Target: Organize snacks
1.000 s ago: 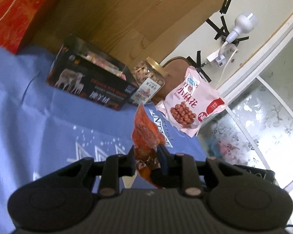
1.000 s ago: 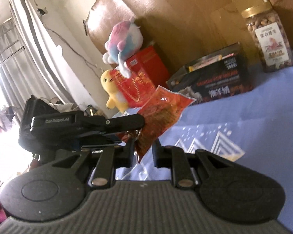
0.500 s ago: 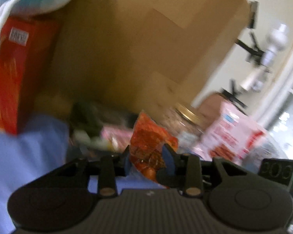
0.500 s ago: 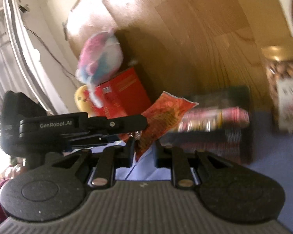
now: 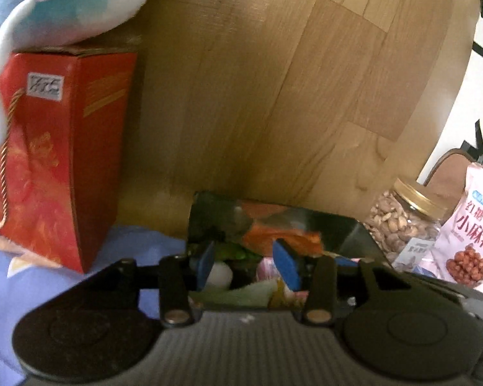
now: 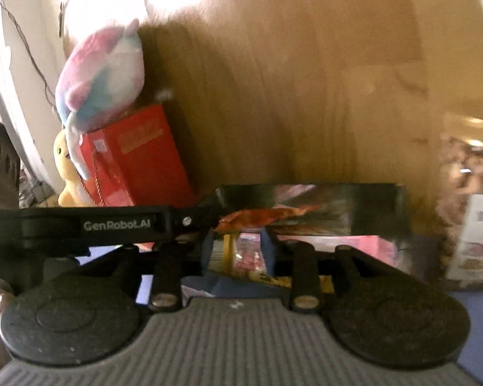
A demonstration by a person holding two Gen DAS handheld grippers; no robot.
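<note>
Wood panel [image 5: 257, 96] fills the back. Red gift box [image 5: 58, 160] at 9 o'clock, plush [image 5: 64, 3] on top. Black snack box [image 5: 347, 231] dead centre, orange packet [image 5: 283, 236] lying in it. Left gripper [image 5: 246, 262] spread wide, nothing gripped; right gripper [image 6: 238, 251] likewise apart. Nut jar [image 5: 405, 222] at 3 o'clock.

Home room: plush toy [image 5: 64, 3] on gift box [image 5: 58, 157], wooden headboard [image 5: 273, 80], curtains.
</note>
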